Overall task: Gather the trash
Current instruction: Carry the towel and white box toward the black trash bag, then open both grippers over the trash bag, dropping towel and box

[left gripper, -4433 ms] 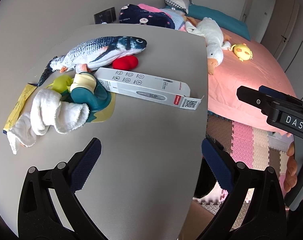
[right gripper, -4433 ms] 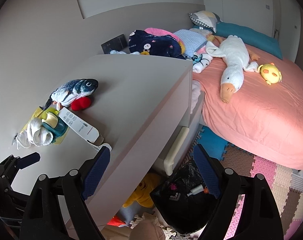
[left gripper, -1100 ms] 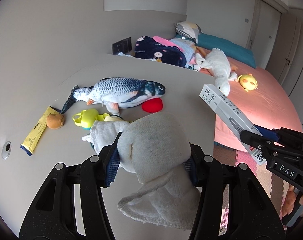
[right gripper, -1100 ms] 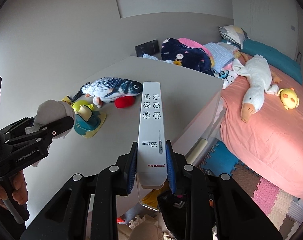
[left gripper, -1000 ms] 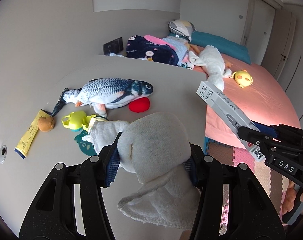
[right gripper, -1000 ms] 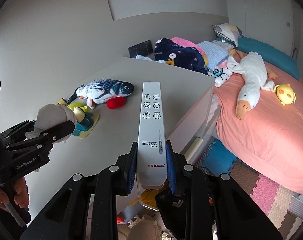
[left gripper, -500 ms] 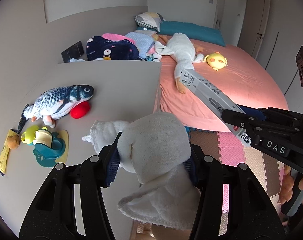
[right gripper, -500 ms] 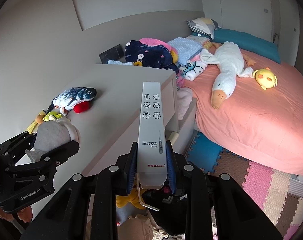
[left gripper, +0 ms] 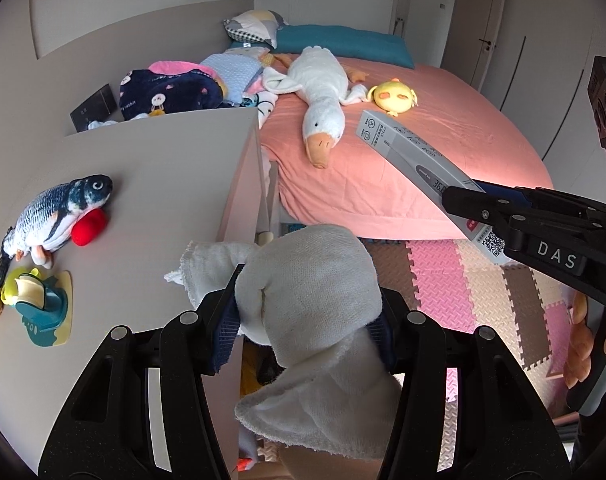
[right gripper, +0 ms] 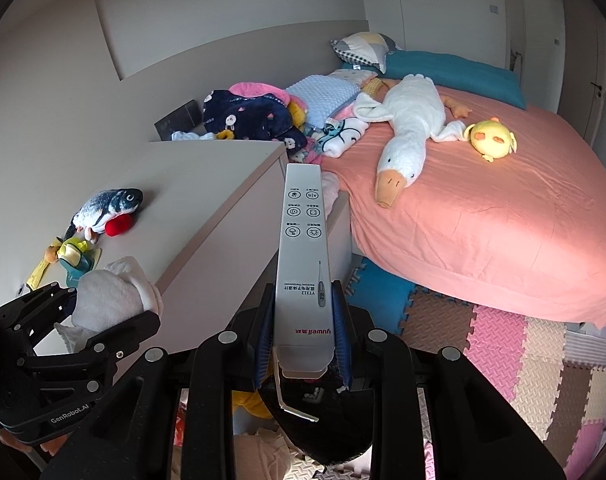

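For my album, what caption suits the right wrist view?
Right gripper clamps a white box beside a pink bed.

A nubbly white terry cloth point(left gripper: 309, 300) sits between ribbed blue pads of the matt black plastic left hand-held gripper point(left gripper: 307, 320), the box point(right gripper: 303, 264) looks smooth satin cardboard, and the surface point(left gripper: 151, 184) is matt beige.

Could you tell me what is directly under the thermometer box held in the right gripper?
Under the thermometer box a black trash bag opens; its contents are mostly hidden by the box and right gripper.
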Demonstrator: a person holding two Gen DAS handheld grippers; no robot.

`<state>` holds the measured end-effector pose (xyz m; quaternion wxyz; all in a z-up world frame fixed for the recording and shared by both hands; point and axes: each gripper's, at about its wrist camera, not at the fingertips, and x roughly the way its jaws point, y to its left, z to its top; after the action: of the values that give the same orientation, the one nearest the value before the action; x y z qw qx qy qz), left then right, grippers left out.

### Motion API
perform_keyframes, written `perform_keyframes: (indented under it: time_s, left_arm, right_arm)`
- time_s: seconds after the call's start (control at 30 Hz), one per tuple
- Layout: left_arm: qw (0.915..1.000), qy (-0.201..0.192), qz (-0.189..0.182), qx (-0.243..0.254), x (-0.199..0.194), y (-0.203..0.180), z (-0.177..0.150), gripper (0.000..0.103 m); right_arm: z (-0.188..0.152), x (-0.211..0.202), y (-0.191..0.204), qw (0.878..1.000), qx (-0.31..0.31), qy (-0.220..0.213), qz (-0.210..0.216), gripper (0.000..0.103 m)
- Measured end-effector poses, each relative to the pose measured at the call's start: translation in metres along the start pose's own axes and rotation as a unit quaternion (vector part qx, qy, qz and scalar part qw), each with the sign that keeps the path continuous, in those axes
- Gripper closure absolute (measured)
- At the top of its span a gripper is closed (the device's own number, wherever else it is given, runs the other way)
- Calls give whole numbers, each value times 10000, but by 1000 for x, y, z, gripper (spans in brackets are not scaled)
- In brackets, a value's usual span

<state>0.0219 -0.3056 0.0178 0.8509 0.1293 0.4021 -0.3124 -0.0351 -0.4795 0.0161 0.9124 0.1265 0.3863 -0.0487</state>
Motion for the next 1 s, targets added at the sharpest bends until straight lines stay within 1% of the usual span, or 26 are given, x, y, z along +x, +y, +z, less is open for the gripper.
perform_keyframes:
  time_s: [0.4, 0.7, 0.73, 0.77, 0.8, 0.83, 0.87, 0.9, 0.93, 1.0]
  left_arm:
    - [9980, 385, -424, 265, 29, -32, -2, 50]
    - [9967, 567, -442, 388, 43, -40, -3, 50]
    - [9966, 588, -434, 391, 43, -40, -2, 47]
    - [9964, 608, -447, 389, 44, -39, -1, 47]
    - [9962, 635, -453, 378, 44, -38, -1, 41]
    - [9963, 650, -420, 367, 43, -37, 1, 24]
    - [9968, 622, -358, 363, 42, -36, 2, 14]
    - [9974, 554, -273, 375, 39, -34, 3, 5]
    - [9977, 508, -169, 403, 37, -32, 5, 5]
    - [9977, 529, 31, 428, 37, -28, 6, 5]
  right_arm:
    - [-10, -2, -31, 9993, 282, 64, -249, 75]
    - [-11, 5, -45, 9985, 422, 146, -326, 75]
    - [-10, 6, -45, 9986, 399, 167, -316, 74]
    - [-9, 7, -44, 9987, 330, 212, -320, 69]
    - [-6, 9, -42, 9986, 247, 226, -406, 60]
    - [-4, 9, -41, 9979, 193, 191, -591, 32]
    - [-1, 8, -40, 9967, 145, 89, -797, 21]
    - [1, 5, -39, 9955, 96, -31, -939, 21]
    - [4, 4, -39, 9948, 70, -63, -1015, 21]
    - [8, 2, -42, 9945, 128, -119, -1029, 21]
